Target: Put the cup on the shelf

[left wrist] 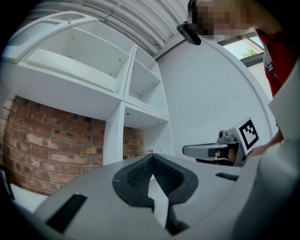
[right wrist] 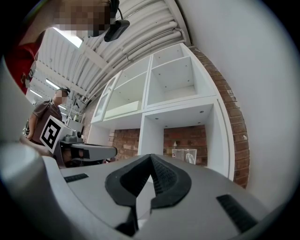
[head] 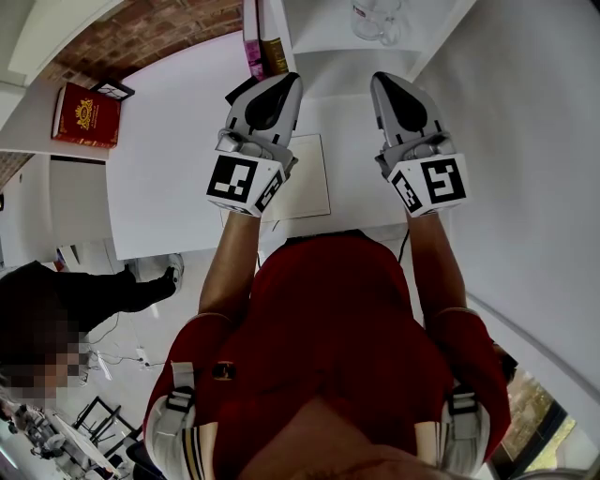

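Note:
A clear glass cup (right wrist: pixel 184 155) stands in the lower right compartment of the white shelf unit (right wrist: pixel 180 107), in front of its brick back wall. In the head view the cup (head: pixel 378 21) sits at the top edge, beyond my right gripper (head: pixel 384 84). That gripper (right wrist: pixel 151 158) is shut and empty, well short of the cup. My left gripper (head: pixel 284 84) is held level beside it, a hand's width to the left. Its jaws (left wrist: pixel 151 158) meet at the tip with nothing between them.
Some books (head: pixel 264 39) stand upright in the compartment ahead of the left gripper. A red book (head: pixel 87 115) lies on a white ledge at the far left. A white wall (head: pixel 525 141) runs along the right. Another person stands at the lower left (head: pixel 56 309).

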Tool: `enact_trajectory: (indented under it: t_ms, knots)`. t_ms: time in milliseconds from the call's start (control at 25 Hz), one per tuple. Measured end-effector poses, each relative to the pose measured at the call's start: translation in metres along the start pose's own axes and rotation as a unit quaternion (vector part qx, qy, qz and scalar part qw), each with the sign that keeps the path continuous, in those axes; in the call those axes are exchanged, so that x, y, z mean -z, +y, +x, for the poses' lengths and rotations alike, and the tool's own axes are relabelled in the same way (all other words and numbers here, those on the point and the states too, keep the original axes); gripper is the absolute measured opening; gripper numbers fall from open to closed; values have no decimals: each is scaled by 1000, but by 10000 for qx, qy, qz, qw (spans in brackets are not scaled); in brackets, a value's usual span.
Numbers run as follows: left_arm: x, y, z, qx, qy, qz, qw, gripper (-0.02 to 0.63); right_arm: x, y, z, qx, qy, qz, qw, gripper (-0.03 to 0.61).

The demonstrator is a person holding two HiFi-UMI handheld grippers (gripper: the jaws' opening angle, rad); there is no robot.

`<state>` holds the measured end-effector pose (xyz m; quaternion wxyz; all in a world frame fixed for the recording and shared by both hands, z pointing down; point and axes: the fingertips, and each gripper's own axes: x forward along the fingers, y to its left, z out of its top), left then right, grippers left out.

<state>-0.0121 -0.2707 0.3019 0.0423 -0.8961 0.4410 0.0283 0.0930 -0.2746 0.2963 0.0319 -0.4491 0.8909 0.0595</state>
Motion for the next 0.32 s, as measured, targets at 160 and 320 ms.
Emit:
enact_trajectory:
  t_ms: [160, 320]
  knots:
    - [0, 1, 1, 5, -8, -4, 10000, 5, 1, -1, 0, 23, 9, 3, 10000, -3]
    - [1, 0, 1, 6, -9, -12, 10000, 6, 2, -2, 0, 34, 14, 11, 10000, -3]
